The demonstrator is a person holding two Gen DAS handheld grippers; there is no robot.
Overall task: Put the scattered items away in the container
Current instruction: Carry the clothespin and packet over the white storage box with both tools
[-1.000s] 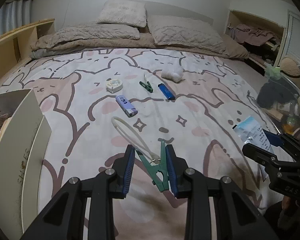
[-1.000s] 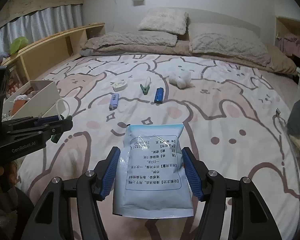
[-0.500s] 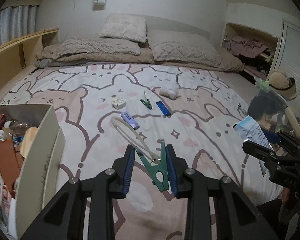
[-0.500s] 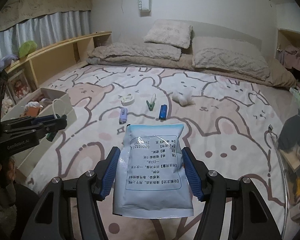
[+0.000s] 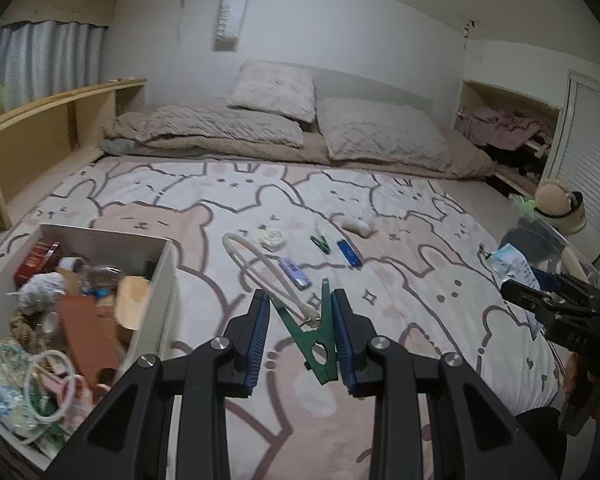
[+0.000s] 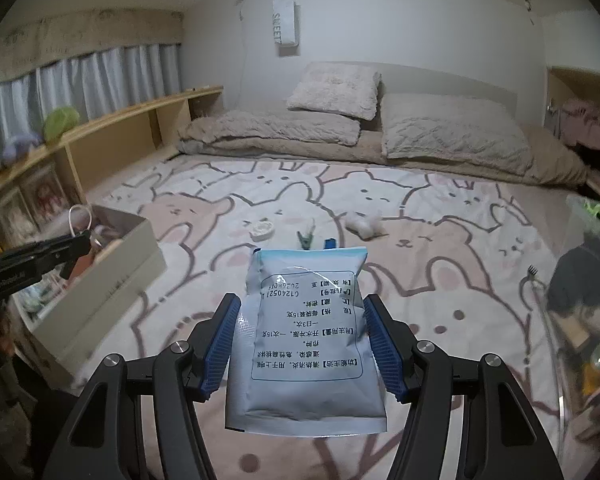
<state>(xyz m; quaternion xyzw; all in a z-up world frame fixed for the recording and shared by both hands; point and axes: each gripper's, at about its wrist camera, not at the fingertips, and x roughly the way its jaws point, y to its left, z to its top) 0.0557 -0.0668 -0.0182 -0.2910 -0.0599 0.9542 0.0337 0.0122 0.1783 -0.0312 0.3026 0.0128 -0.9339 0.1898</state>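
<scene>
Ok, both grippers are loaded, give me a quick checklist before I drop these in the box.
1. Left gripper gripping green clip: ok.
2. White loop hanging from the clip, clear of the bed: ok.
3. Right gripper gripping blue sachet by its edges: ok.
4. Box open, room on top: ok, though crowded.
5. Either load over the box: not ok.
6. Bed cleared: not ok, small items remain.

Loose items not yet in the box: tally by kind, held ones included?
Green clips: 2, one on the bed, one with a white loop in the left gripper
Lighters: 2, blue and lavender
Printed sachet: 1, in the right gripper
White round case: 1
White wad: 1
Total: 7
</scene>
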